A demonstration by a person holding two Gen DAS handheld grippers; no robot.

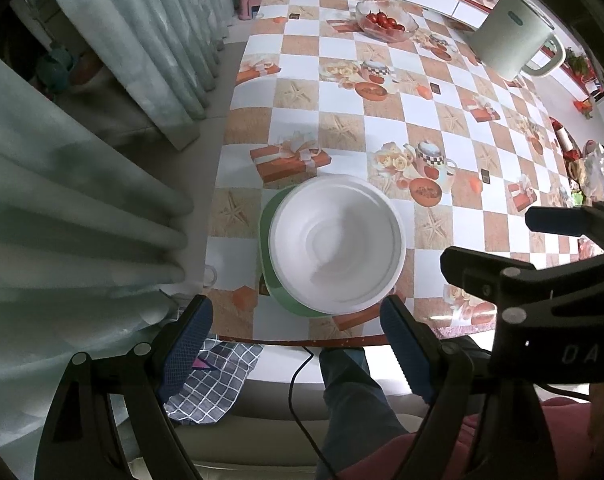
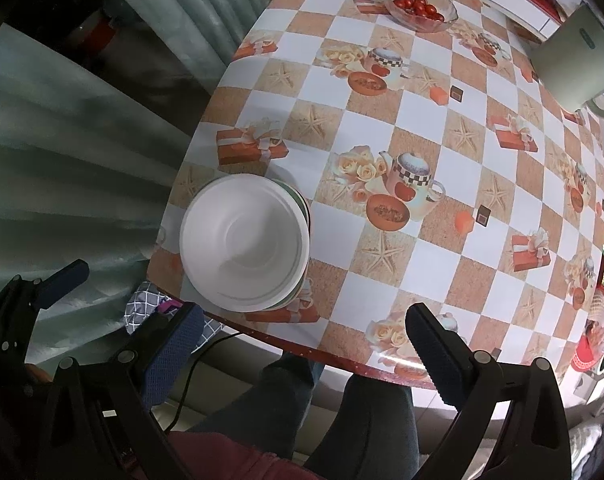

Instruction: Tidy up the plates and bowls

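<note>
1. Left claw (image 1: 298, 344): we see both blue-padded fingers spread wide, nothing between them, held above the near edge of the surface (image 1: 381, 128)

2. Right claw (image 2: 302, 356): we see it spread equally wide and empty, at the same near edge; in the left wrist view it sits to the right of the left claw

3. White bowl (image 1: 337, 246): upright, just ahead of the left claw, ahead and to the left of the right claw; we see it resting on a green plate (image 1: 268, 232) near the surface's front edge

4. Glass bowl of tomatoes (image 1: 385, 21): far ahead of both claws

5. White kettle (image 1: 511, 38): far ahead, to the right
</note>
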